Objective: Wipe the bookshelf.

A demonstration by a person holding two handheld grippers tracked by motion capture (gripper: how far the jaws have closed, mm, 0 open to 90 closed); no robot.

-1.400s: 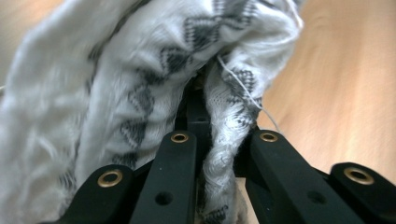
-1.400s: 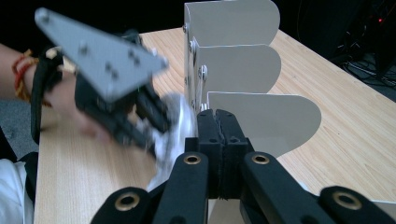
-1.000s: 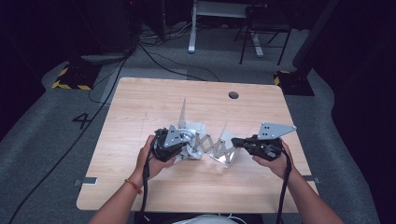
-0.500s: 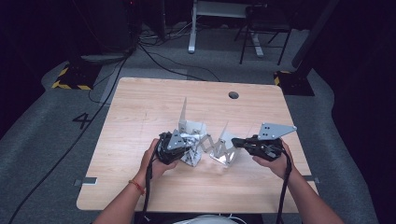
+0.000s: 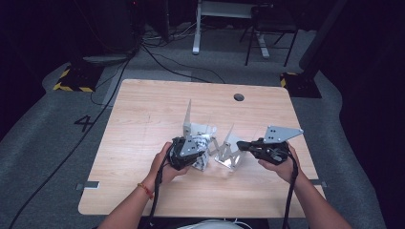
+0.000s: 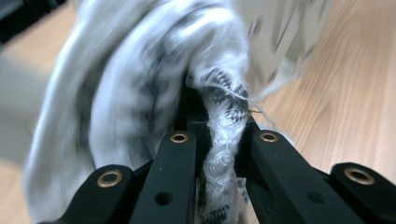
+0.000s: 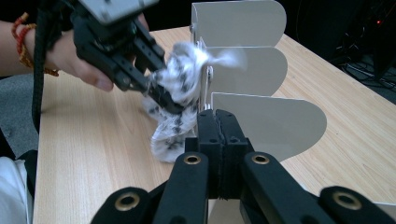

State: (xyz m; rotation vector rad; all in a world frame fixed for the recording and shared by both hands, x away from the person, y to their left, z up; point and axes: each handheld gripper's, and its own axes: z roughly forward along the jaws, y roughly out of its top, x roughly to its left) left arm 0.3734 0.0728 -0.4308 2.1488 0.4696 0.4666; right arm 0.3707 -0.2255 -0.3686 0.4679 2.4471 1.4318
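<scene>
A metal rack of upright rounded fins stands in the middle of the wooden table. A white cloth with black markings hangs bunched against the fins' left edges. My left gripper is shut on that cloth, which is twisted between its jaws, and in the right gripper view this gripper comes in from the upper left. My right gripper is shut on the edge of the nearest fin; the high view shows this gripper at the rack's right side.
The table has a round cable hole near its far edge. Cables and a stand's legs lie on the dark floor beyond. Bare wood lies to the left and right of the rack.
My left hand has shifted a little right and down toward the rack, taking the cloth with it. The right hand has kept still on the rack.
</scene>
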